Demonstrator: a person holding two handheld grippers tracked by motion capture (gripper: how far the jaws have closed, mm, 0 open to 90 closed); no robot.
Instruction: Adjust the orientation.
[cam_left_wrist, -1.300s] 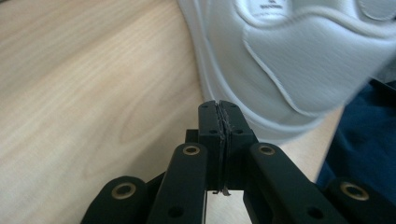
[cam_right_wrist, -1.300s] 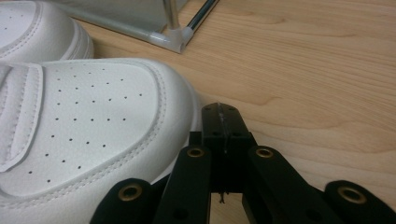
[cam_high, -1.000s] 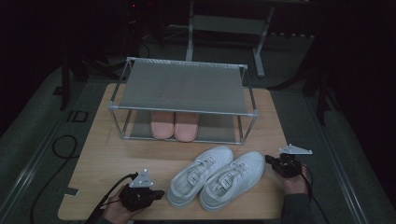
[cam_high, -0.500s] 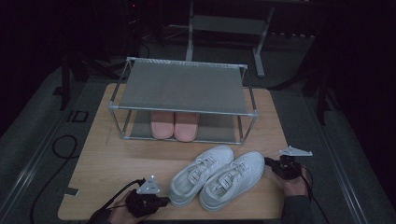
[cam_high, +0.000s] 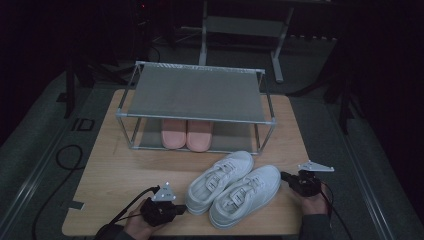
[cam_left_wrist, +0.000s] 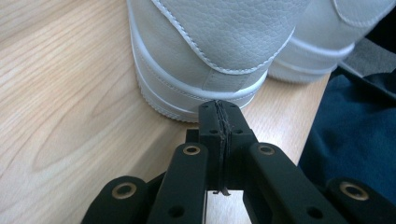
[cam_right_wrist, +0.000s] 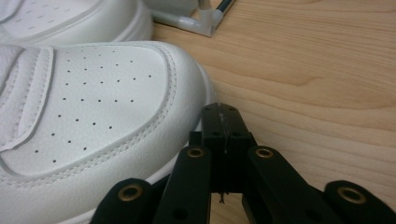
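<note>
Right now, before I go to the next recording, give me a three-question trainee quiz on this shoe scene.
1. True or false: the left gripper has its jaws shut, with its tip at the heel of a white sneaker.
2. Which pair sits on the lower level of the shoe rack? A) black boots B) pink slippers C) white sneakers
3. Fill in: the right gripper sits by the ____ of the other white sneaker.

Key:
1. True; the jaws are pressed together with nothing between them.
2. B.
3. Toe; the perforated toe cap shows beside the closed jaws in the right gripper view.
</note>
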